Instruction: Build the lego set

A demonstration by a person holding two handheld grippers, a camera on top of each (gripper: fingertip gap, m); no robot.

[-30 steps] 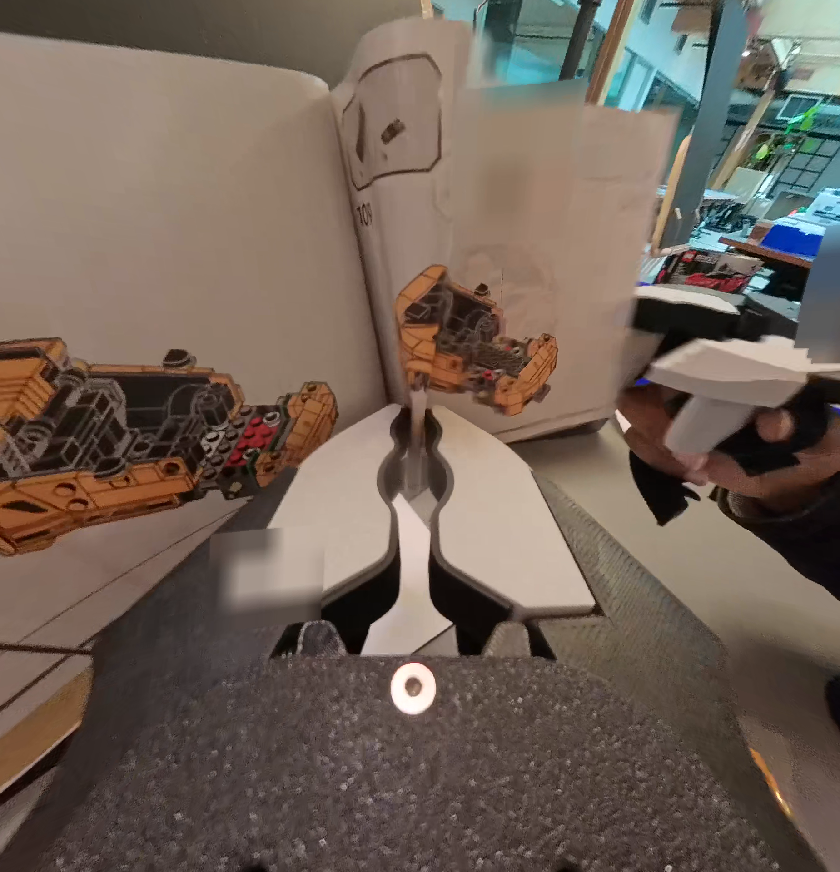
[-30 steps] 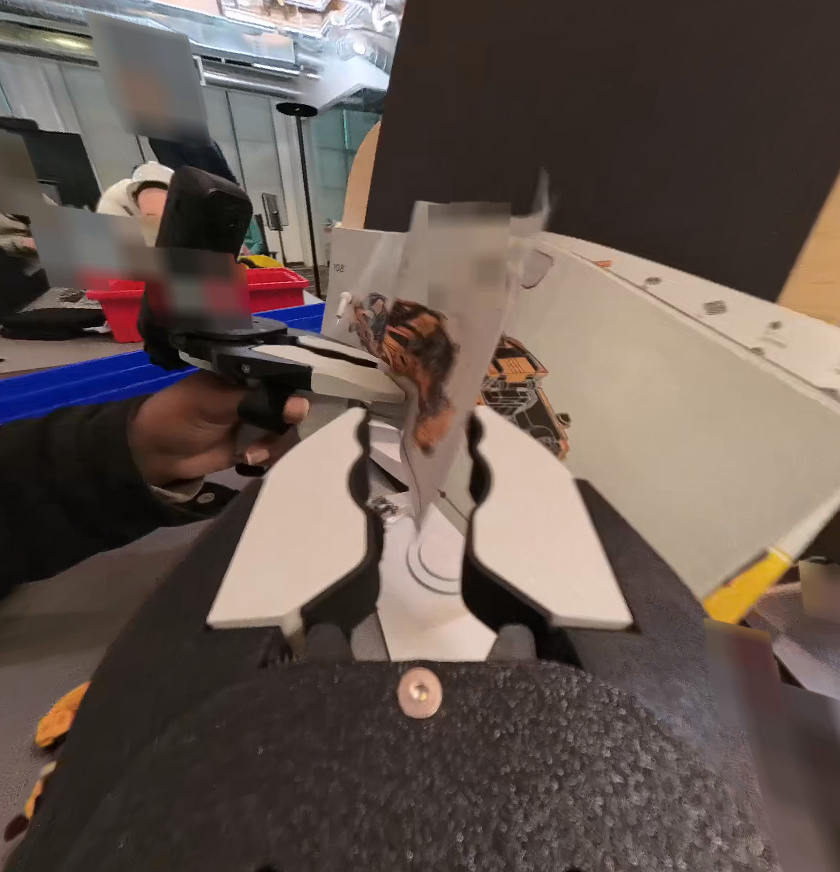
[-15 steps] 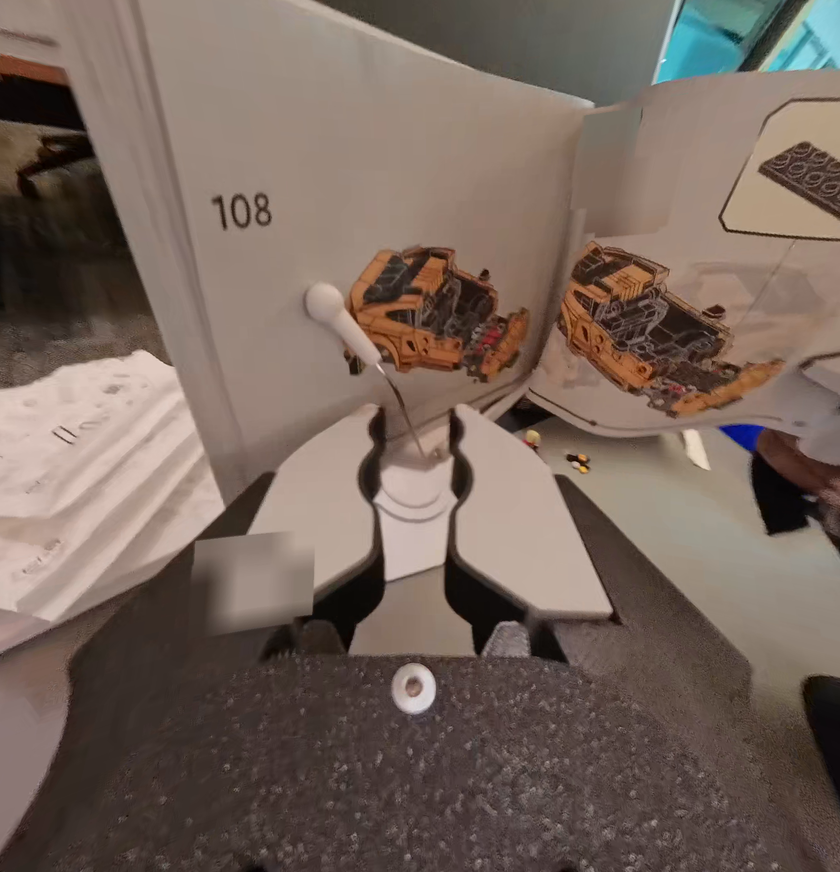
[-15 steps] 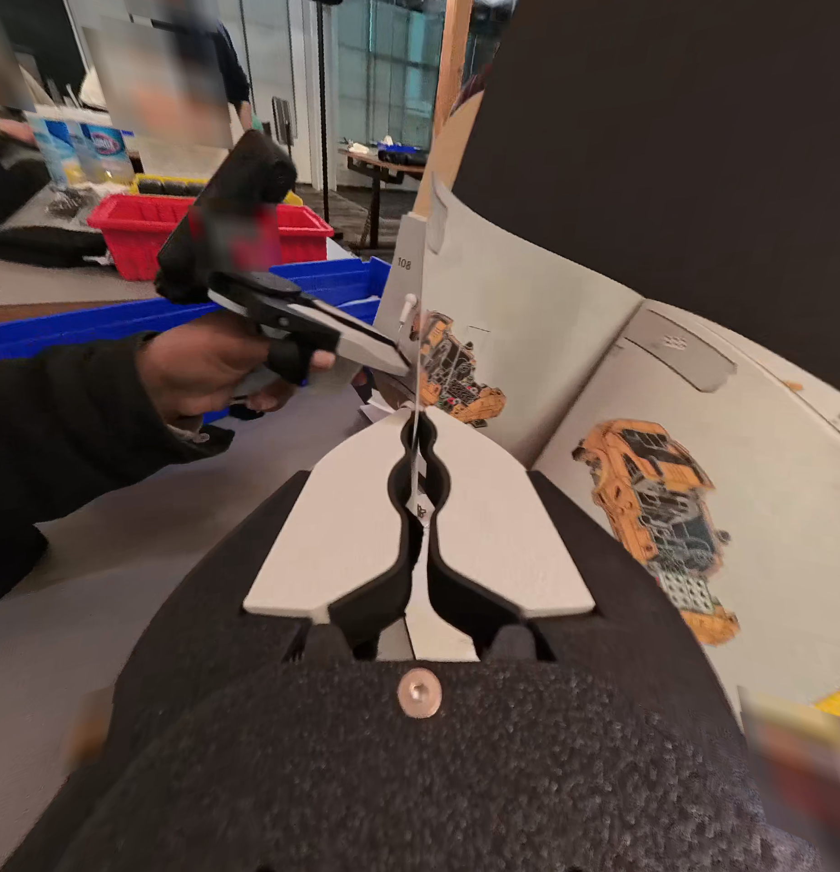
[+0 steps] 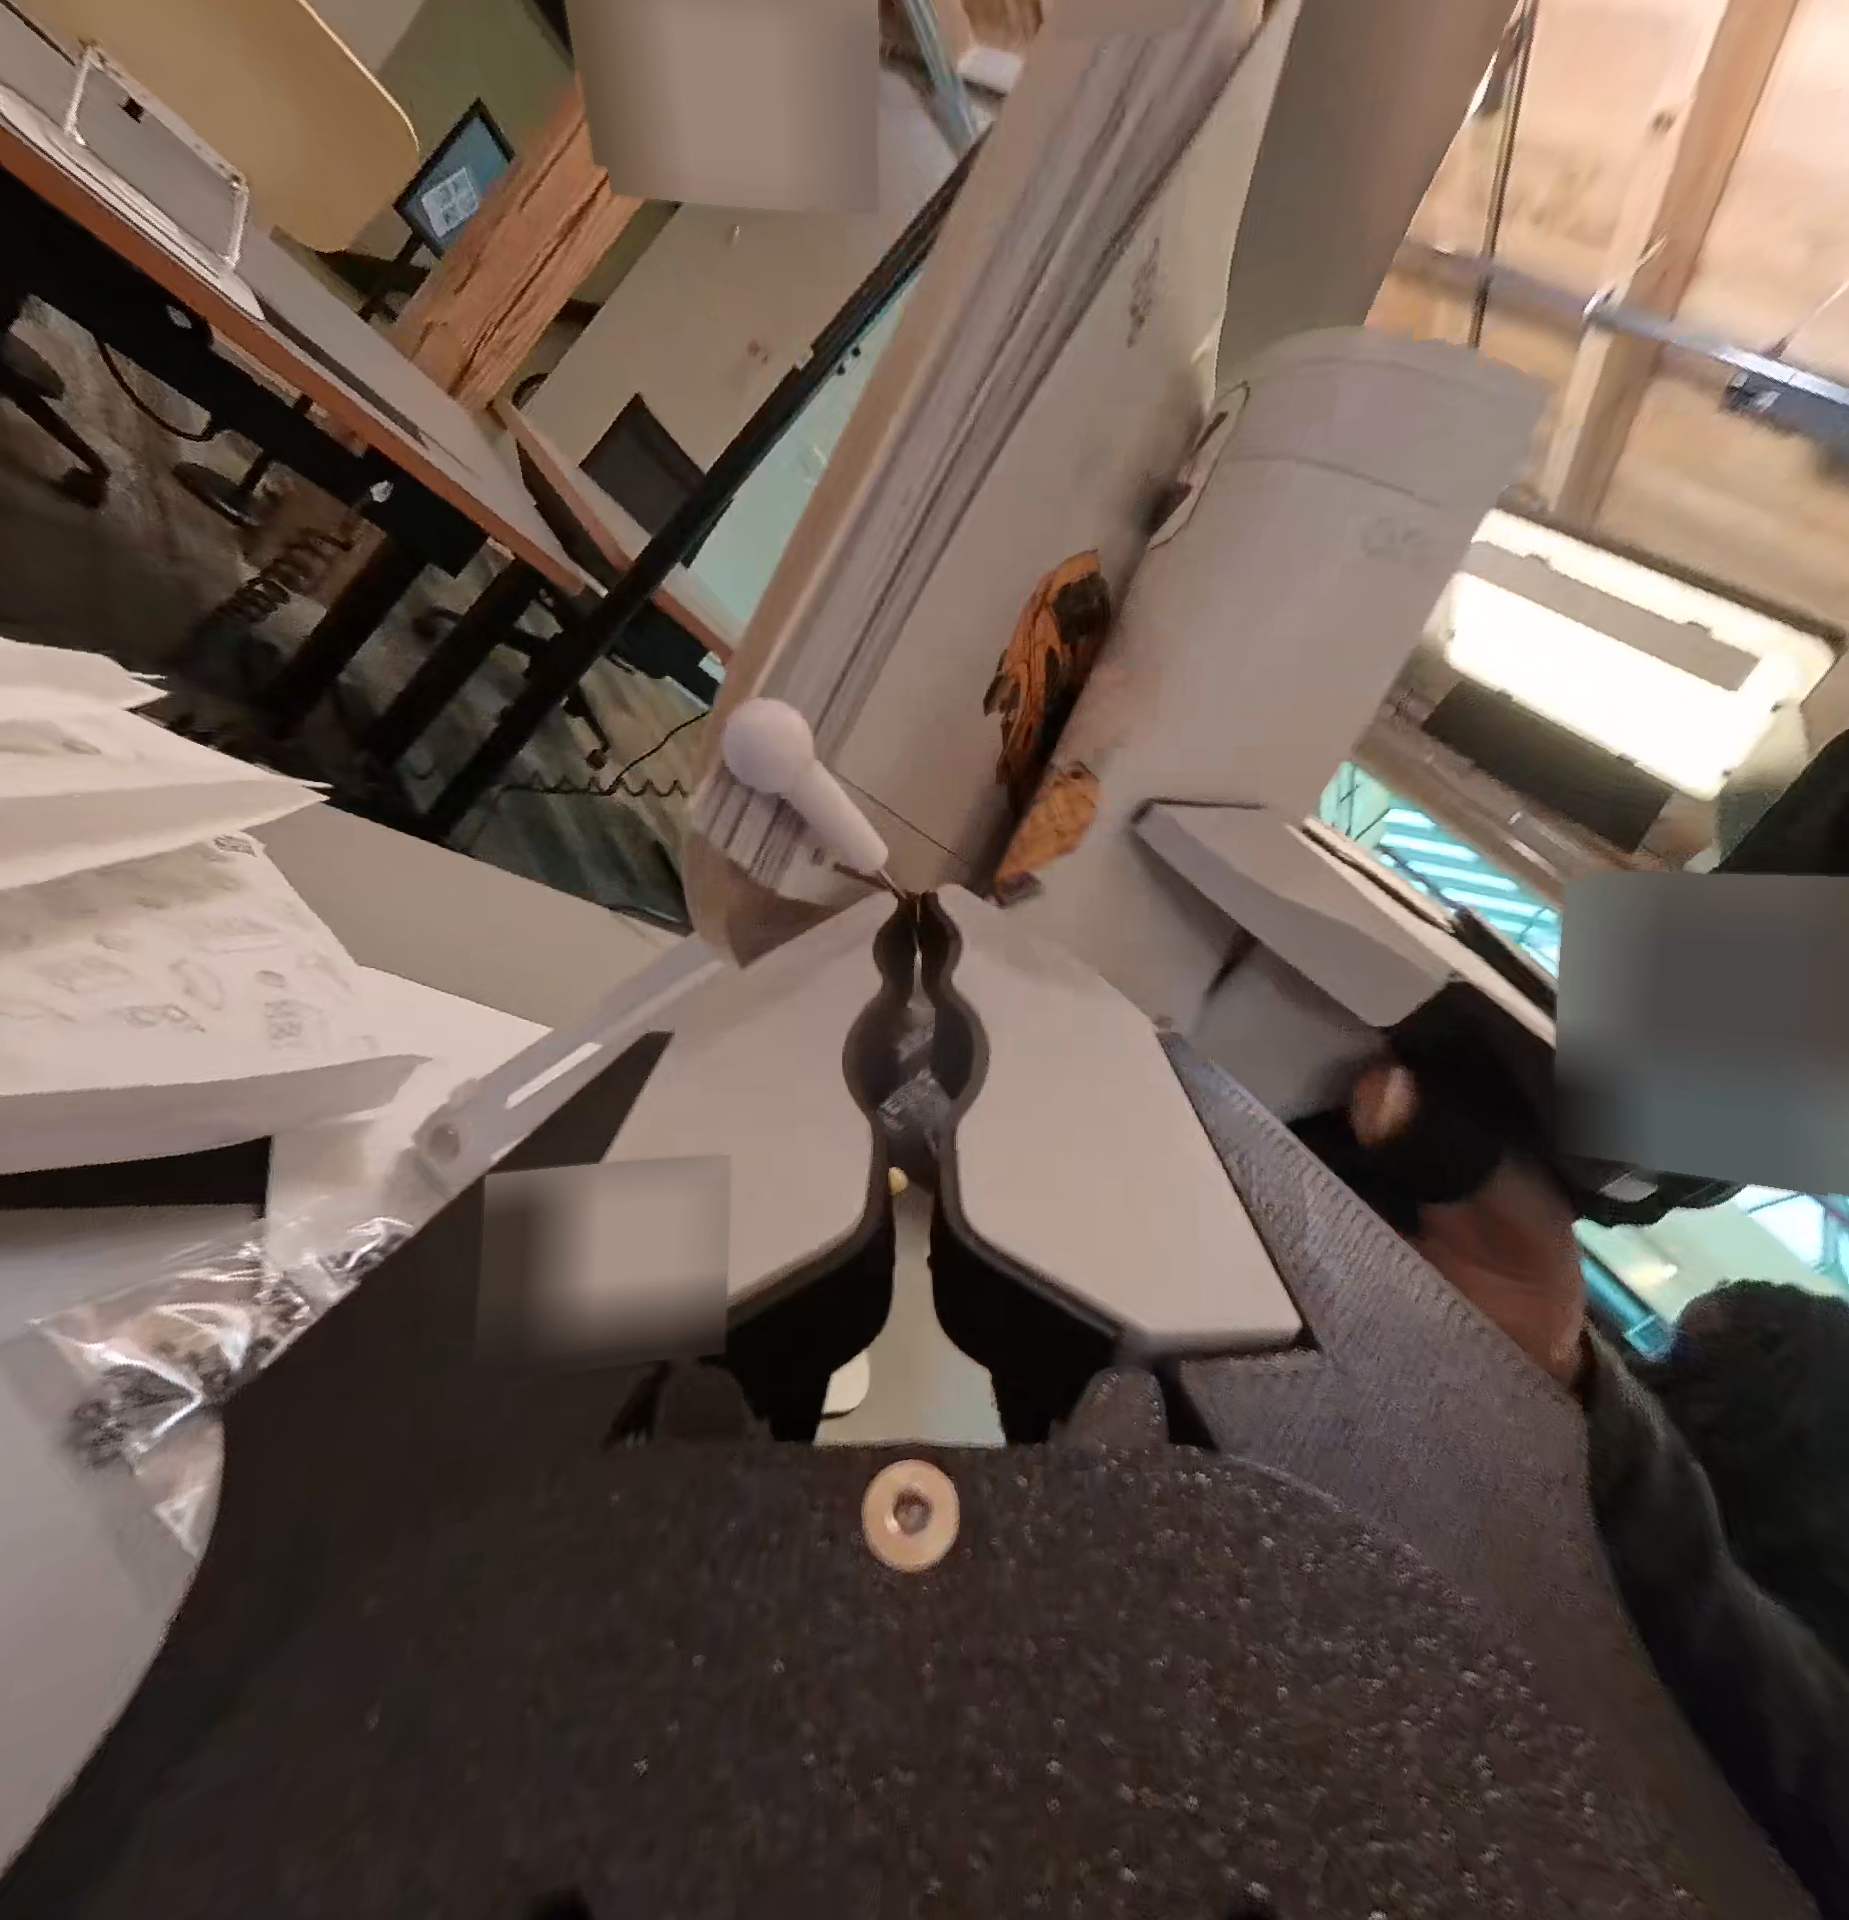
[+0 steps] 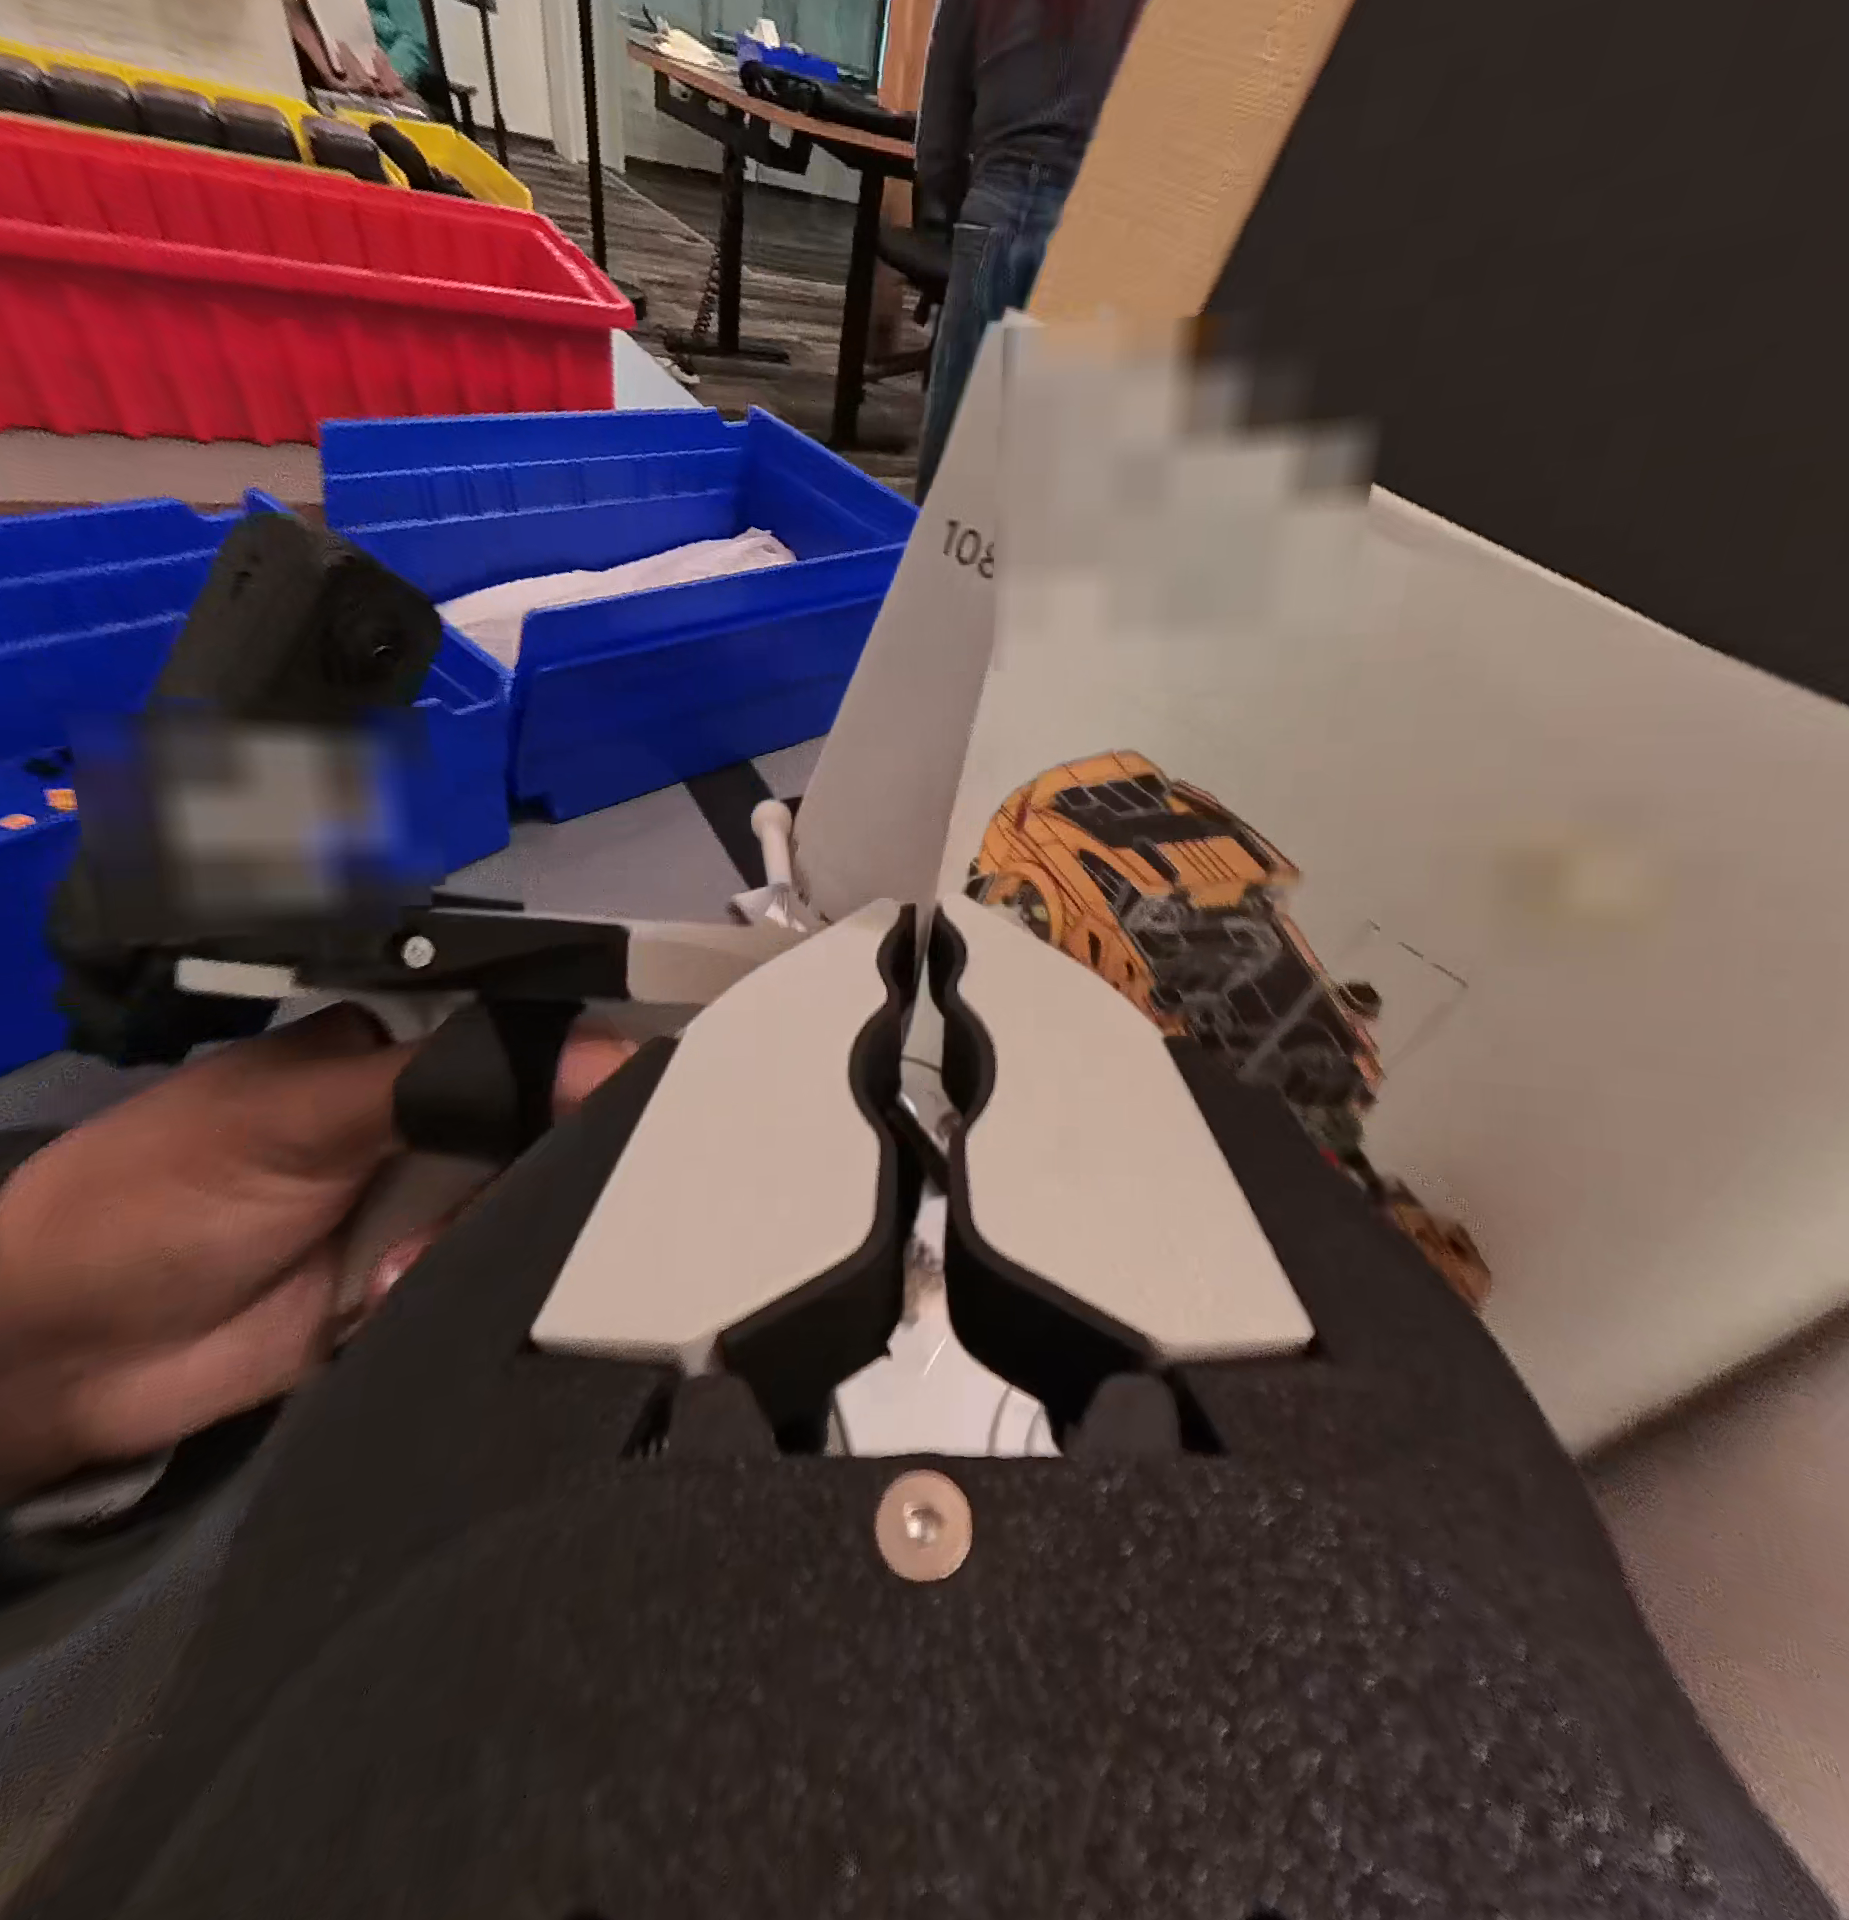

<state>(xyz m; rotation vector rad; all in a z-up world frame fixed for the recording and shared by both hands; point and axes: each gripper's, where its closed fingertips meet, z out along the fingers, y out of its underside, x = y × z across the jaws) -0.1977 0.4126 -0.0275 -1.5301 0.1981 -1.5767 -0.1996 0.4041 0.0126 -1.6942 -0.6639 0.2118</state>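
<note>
Left gripper (image 5: 918,914): closed on instruction booklet (image 5: 930,499) page edge | right gripper (image 6: 921,920): pinched on booklet page (image 6: 889,748) | blue bins (image 6: 629,582) behind on table.

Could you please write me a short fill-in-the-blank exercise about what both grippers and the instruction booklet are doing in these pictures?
1. The right gripper is shut on a single ____ of the instruction booklet.
2. The car drawn on the open page is mostly ____.
3. Behind the left gripper in the right wrist view stand blue bins, and beyond them a ____ bin.
4. A white ____ sits at the booklet's lower corner by the left gripper's tips.

Missing words: page; orange; red; pin
</note>
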